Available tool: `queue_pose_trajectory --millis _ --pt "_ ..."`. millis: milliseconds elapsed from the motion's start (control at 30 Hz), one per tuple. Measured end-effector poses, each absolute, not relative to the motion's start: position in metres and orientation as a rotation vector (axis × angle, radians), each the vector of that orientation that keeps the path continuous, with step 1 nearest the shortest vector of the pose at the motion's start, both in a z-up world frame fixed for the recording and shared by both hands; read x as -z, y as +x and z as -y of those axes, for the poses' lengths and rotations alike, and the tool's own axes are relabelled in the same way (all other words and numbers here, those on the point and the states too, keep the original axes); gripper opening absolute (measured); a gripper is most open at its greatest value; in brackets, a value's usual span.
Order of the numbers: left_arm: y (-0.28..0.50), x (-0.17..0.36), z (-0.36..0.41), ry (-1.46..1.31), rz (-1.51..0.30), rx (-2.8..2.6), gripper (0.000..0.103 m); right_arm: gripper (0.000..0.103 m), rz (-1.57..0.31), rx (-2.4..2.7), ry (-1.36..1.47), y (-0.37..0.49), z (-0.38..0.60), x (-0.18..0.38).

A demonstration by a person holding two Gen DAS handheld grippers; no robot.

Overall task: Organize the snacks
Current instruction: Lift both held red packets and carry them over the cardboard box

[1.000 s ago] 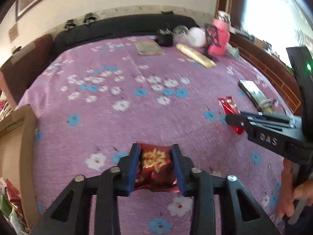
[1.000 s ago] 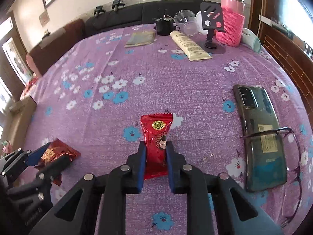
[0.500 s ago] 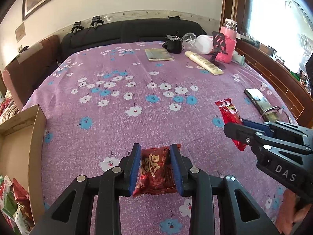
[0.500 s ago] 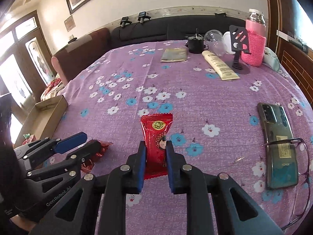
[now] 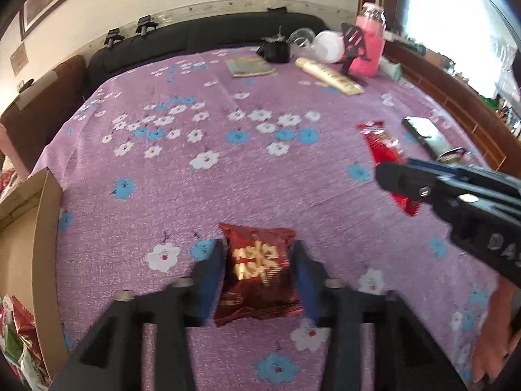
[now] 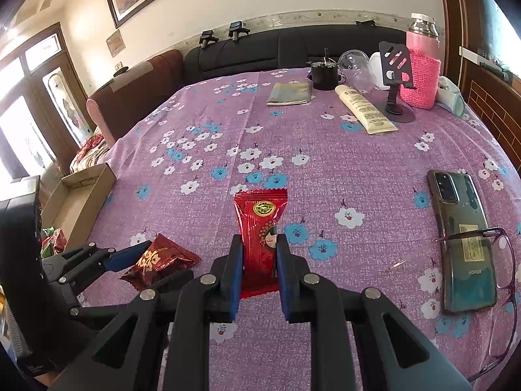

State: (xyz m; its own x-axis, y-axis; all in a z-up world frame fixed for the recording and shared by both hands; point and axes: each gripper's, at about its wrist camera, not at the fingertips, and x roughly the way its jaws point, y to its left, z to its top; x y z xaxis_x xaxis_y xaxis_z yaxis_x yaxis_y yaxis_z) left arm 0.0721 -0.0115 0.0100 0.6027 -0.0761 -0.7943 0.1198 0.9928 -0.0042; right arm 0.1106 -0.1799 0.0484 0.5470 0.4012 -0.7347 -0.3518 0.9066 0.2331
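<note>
A dark red snack packet (image 5: 257, 270) with gold characters sits low over the purple flowered cloth (image 5: 208, 176), between the blue pads of my left gripper (image 5: 259, 260). Those jaws are opening, and the pads still touch the packet's sides. The right wrist view shows the same packet (image 6: 159, 260) and left gripper (image 6: 136, 260) at lower left. My right gripper (image 6: 259, 254) is shut on the lower half of a bright red stick packet (image 6: 260, 221), which points away from me. From the left wrist view, that gripper (image 5: 390, 179) and its packet (image 5: 381, 150) are at the right.
An open cardboard box (image 6: 81, 195) with several snack packets (image 5: 13, 335) stands off the left edge. A phone (image 6: 462, 244) and glasses (image 6: 501, 260) lie at the right. Far back are a tube (image 6: 364, 110), phone stand (image 6: 395, 91) and pink bottle (image 6: 421, 75). A hand (image 5: 491, 325) shows at lower right.
The left jaws have spread a little and the dark red packet between them looks wider and flatter. The right gripper has tilted up with its red packet, unchanged in its grip.
</note>
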Motion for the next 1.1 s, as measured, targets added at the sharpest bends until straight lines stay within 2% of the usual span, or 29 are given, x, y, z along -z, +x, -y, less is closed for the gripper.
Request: queue_pose_trajectory --millis 200,633,1100 --pt "0.07 -0.011 0.013 0.074 -0.89 0.086 0.037 0.018 -0.879 -0.454 0.061 0.109 0.179 -0.05" --pt "0.055 -0.04 0.008 0.136 -0.663 -0.045 0.038 0.018 -0.825 -0.494 0.022 0.094 0.164 -0.058" --pt "0.051 -0.049 0.002 0.134 -0.6 -0.1 0.038 0.018 -0.804 -0.5 0.01 0.09 0.161 -0.06"
